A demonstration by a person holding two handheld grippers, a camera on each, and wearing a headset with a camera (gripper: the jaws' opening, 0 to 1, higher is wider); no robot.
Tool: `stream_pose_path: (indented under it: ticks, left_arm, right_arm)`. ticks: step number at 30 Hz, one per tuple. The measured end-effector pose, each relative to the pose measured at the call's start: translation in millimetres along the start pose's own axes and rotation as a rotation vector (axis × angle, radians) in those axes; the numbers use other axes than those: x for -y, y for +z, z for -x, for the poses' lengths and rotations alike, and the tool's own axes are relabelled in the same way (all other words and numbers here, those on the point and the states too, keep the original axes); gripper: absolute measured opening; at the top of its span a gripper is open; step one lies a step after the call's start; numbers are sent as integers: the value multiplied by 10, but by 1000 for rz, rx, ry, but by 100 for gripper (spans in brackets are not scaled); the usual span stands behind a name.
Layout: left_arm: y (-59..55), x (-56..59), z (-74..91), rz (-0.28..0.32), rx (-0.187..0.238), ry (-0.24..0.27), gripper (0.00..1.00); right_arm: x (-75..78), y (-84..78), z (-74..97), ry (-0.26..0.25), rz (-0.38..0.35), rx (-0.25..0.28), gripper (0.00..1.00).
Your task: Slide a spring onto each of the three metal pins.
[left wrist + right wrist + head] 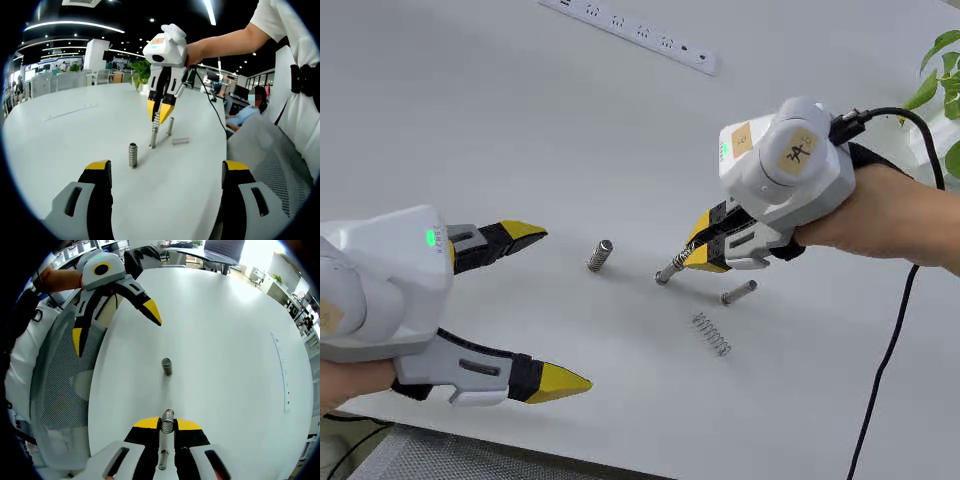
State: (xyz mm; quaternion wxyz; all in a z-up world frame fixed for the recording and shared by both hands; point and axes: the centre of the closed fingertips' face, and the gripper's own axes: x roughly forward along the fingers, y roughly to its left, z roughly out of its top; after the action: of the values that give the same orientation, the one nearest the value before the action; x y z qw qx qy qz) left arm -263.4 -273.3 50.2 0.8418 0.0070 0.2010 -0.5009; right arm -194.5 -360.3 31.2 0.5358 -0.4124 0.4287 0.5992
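Note:
My right gripper (pixel 698 256) is shut on a spring (pixel 683 257) whose lower end sits over the top of a metal pin (pixel 666 274); the pin leans with its foot on the white table (pixel 500 130). In the right gripper view, the spring (pixel 168 421) sits between the yellow tips. Left of it stands a pin wearing a spring (pixel 600 255). A bare pin (pixel 738 292) lies to the right, with a loose spring (pixel 711 333) on the table in front of it. My left gripper (pixel 555 308) hovers open at the lower left, holding nothing.
A white power strip (pixel 630 30) lies at the far edge of the table. A green plant (pixel 945 80) stands at the right, and a black cable (pixel 898 330) trails from my right gripper. A mesh chair (pixel 280 165) stands beside the table.

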Motion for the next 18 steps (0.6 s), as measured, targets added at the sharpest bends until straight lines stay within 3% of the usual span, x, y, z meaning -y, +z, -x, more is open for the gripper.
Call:
stream_pose_path:
  ticks: [18]
  left_arm:
    - [-30, -3, 12, 13, -1, 0, 90]
  right_arm:
    - [39, -71, -161, 8, 29, -25, 7]
